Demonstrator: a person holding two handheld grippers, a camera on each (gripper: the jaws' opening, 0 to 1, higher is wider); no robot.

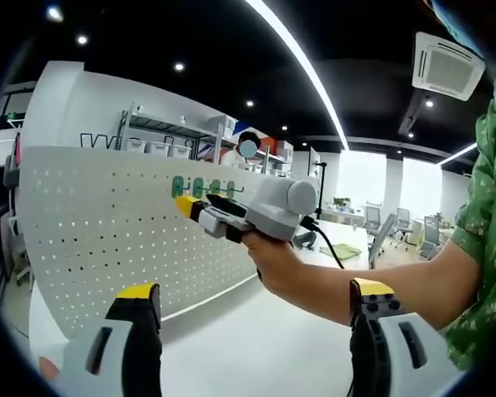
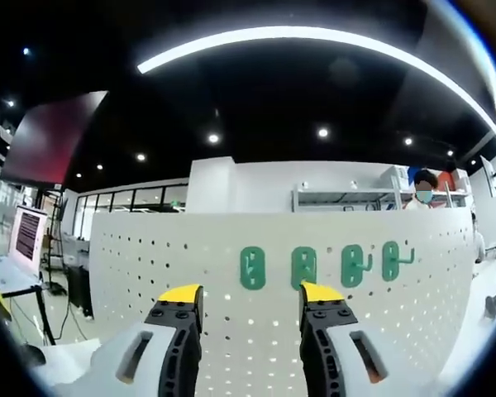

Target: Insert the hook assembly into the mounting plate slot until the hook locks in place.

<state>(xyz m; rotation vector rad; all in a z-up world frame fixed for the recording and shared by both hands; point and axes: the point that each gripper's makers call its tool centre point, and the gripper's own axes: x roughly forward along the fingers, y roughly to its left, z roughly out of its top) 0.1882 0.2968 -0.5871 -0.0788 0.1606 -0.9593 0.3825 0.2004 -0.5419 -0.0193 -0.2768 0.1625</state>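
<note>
While both grippers' fingers stand apart, white pegboard [image 2: 256,331] with green hooks [image 2: 302,266] fronts black-ceilinged office.

Both views are bright and fairly sharp. Ceiling light strips [image 1: 302,62] glare white, arcing from twelve to two o'clock, bowed by fisheye distortion. Windows [image 1: 380,178] at three o'clock are overexposed.
</note>
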